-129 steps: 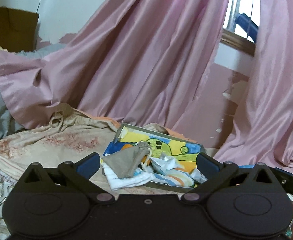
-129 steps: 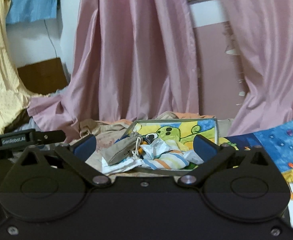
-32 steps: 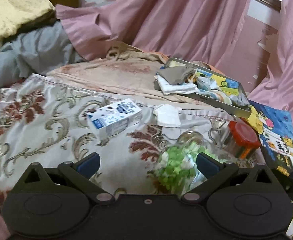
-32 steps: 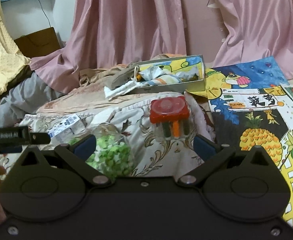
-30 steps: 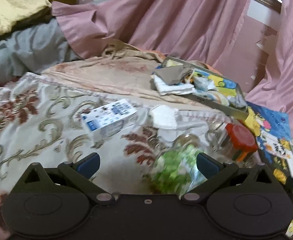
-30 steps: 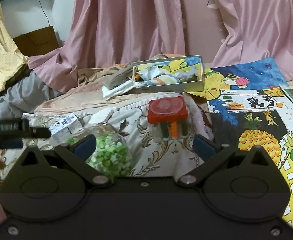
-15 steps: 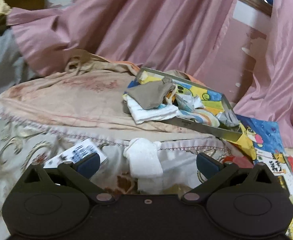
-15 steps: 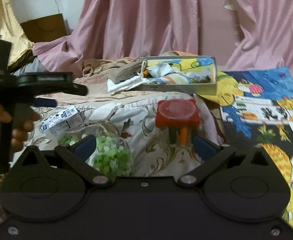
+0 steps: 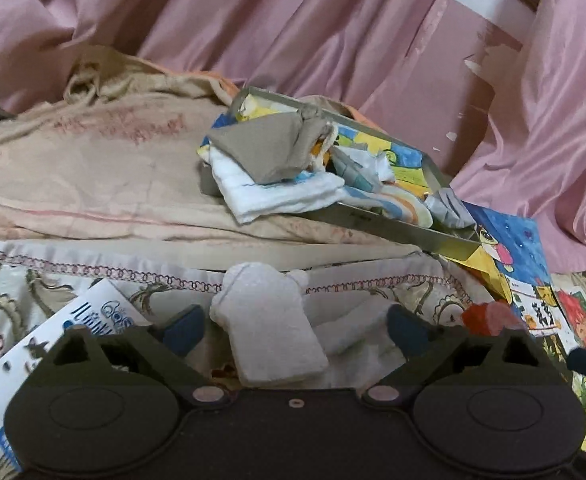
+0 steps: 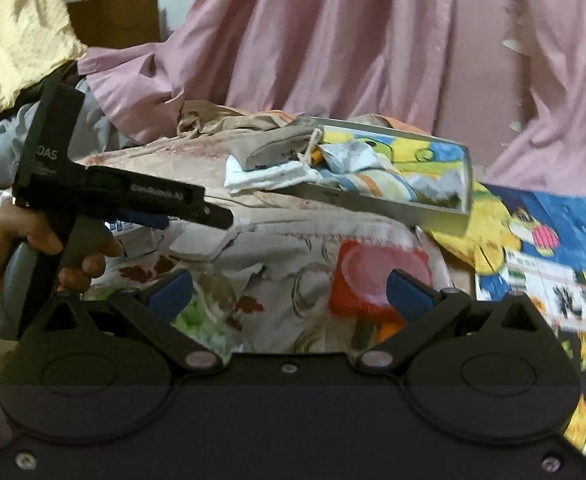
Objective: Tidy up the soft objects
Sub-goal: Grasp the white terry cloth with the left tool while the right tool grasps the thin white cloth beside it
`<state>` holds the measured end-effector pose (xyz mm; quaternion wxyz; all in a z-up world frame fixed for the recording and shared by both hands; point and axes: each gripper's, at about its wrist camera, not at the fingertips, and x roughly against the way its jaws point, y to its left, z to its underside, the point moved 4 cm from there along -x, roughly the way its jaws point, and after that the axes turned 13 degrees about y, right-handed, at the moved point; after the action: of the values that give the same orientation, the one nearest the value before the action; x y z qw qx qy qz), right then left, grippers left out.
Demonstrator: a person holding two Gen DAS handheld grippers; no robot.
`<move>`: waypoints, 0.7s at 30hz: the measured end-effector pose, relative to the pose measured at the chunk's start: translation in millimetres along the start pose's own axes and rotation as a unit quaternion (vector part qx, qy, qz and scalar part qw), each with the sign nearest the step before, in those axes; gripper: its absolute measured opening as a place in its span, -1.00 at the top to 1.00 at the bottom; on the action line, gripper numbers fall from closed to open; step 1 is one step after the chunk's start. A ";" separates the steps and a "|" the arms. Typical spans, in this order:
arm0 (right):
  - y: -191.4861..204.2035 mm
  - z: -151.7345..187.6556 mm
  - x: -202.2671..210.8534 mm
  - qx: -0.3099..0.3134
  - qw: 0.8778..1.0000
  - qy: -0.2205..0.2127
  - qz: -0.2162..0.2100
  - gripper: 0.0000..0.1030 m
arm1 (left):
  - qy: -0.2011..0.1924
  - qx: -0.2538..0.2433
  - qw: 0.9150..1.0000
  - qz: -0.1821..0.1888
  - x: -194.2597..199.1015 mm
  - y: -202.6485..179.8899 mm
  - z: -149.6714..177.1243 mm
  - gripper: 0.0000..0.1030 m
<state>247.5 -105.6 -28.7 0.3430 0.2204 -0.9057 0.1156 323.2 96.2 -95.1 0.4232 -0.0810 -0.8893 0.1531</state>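
A small white cloth pad lies on the patterned bedspread, between the open jaws of my left gripper; it also shows in the right wrist view. Behind it a shallow grey tray holds a grey pouch, a white folded cloth hanging over its edge and several striped cloths. My right gripper is open and empty, above a red-lidded jar. The left gripper shows from the side in the right wrist view, held by a hand.
A white and blue carton lies at the left. A jar of green bits sits under my right gripper's left finger. Pink curtains hang behind. A colourful cartoon mat covers the right side. The tray also shows in the right wrist view.
My left gripper has moved forward and down, so the white cloth pad now lies between its jaws. The right gripper has moved closer to the two jars.
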 end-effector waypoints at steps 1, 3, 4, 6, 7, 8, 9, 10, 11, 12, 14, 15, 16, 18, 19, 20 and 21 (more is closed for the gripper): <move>-1.0 -7.1 -5.1 0.013 1.000 0.006 -0.002 -0.99 | 0.005 0.007 1.000 0.004 -2.8 3.1 -1.6 -0.78; -2.6 -23.3 -18.7 0.041 0.999 0.026 -0.002 -0.99 | 0.021 0.021 0.999 0.016 -10.3 9.9 -6.3 -0.70; -2.4 -31.3 -24.8 0.054 0.998 0.035 -0.004 -0.99 | 0.027 0.024 0.999 0.019 -12.3 12.1 -8.1 -0.66; -1.8 -48.6 -40.6 0.081 0.995 0.066 -0.005 -0.99 | 0.033 0.022 0.999 0.025 -14.3 13.7 -12.2 -0.66; -1.0 -56.7 -48.8 0.090 0.993 0.079 -0.004 -0.99 | 0.038 0.019 0.999 0.026 -15.2 14.0 -13.8 -0.62; 0.0 -64.2 -58.1 0.100 0.990 0.095 -0.003 -0.99 | 0.043 0.017 0.999 0.026 -16.2 14.5 -15.5 -0.60; 1.4 -70.8 -66.3 0.109 0.988 0.107 -0.004 -0.99 | 0.047 0.016 0.998 0.027 -17.1 15.5 -16.7 -0.52; 3.2 -76.0 -73.5 0.116 0.986 0.119 -0.009 -0.99 | 0.052 0.016 0.998 0.028 -18.2 16.9 -17.7 -0.45; 5.2 -80.6 -80.9 0.123 0.984 0.130 -0.014 -0.99 | 0.057 0.014 0.998 0.026 -19.3 17.9 -18.5 -0.41; 5.9 -82.1 -87.0 0.129 0.981 0.141 -0.018 -0.99 | 0.061 0.009 0.998 0.021 -19.9 18.6 -19.4 -0.34; 12.6 -87.0 -101.3 0.141 0.976 0.166 -0.023 -0.99 | 0.068 0.004 0.998 0.013 -20.1 21.6 -20.5 -0.24; 15.8 -88.6 -107.4 0.148 0.972 0.178 -0.028 -0.99 | 0.071 0.002 0.997 0.010 -20.4 22.8 -21.1 -0.17; 17.6 -90.4 -113.1 0.154 0.970 0.187 -0.032 -0.99 | 0.074 0.001 0.997 0.008 -20.5 24.6 -21.8 -0.11; 24.6 -92.2 -122.9 0.167 0.964 0.204 -0.039 -0.99 | 0.079 -0.002 0.997 0.009 -20.6 27.2 -22.9 -0.08; 29.1 -92.6 -128.3 0.174 0.961 0.210 -0.040 -0.99 | 0.081 -0.005 0.997 0.010 -20.8 27.6 -23.1 -0.08; 33.0 -92.7 -132.9 0.181 0.959 0.216 -0.041 -0.99 | 0.083 -0.009 0.996 0.010 -21.1 27.7 -23.4 -0.08; 38.9 -93.7 -141.9 0.188 0.956 0.222 -0.040 -0.99 | 0.085 -0.013 0.996 0.010 -21.4 27.4 -23.4 -0.08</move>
<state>377.0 7.7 -57.3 0.4924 0.2857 -0.7589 0.3161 355.3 120.9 -106.2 0.4947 -0.1079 -0.8513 0.1377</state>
